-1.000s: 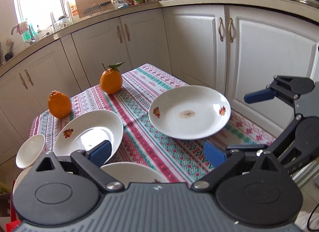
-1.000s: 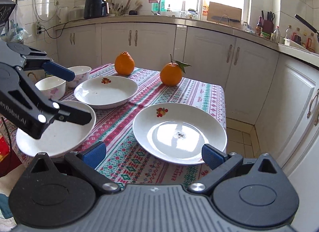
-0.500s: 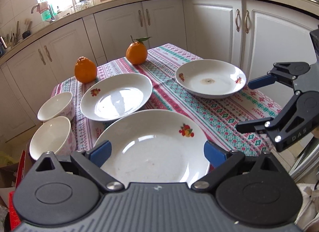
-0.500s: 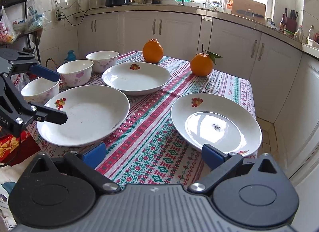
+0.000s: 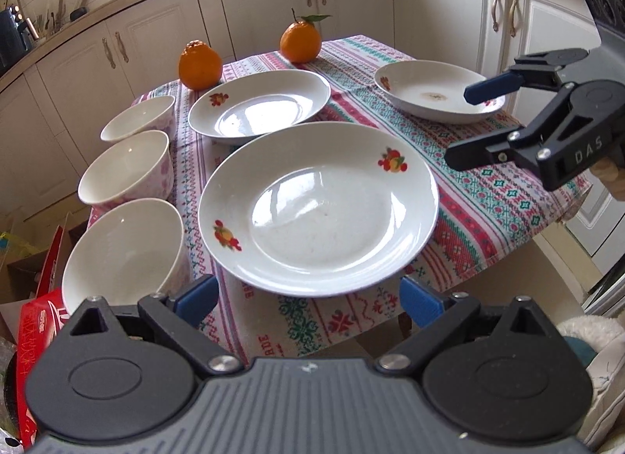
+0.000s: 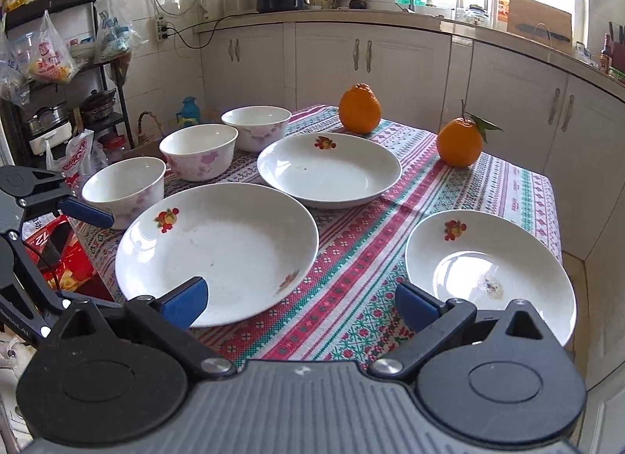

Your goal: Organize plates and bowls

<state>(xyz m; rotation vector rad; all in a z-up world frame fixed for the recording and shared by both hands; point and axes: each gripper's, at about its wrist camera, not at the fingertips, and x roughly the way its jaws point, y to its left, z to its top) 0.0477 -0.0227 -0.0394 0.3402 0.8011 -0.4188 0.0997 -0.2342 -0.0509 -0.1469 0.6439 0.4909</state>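
Note:
Three white plates with fruit prints lie on the patterned tablecloth: a near plate (image 5: 318,208) (image 6: 218,251), a far plate (image 5: 259,102) (image 6: 330,168) and a right plate (image 5: 437,90) (image 6: 488,278). Three white bowls (image 5: 125,258) (image 5: 127,168) (image 5: 140,118) stand in a row along the left edge, also in the right wrist view (image 6: 125,188) (image 6: 199,151) (image 6: 256,127). My left gripper (image 5: 308,297) is open and empty, just short of the near plate's front rim. My right gripper (image 6: 302,301) is open and empty, above the table's front edge between the near and right plates.
Two oranges (image 5: 200,65) (image 5: 300,42) sit at the back of the table. White cabinets (image 5: 273,4) run behind and to the right. A red box (image 5: 35,333) and bags lie on the floor at the left. A shelf rack (image 6: 58,63) stands at the far left.
Both grippers have pulled back and tilted down, so more of the table shows. The bowls have come into view. Both grippers stay open and empty.

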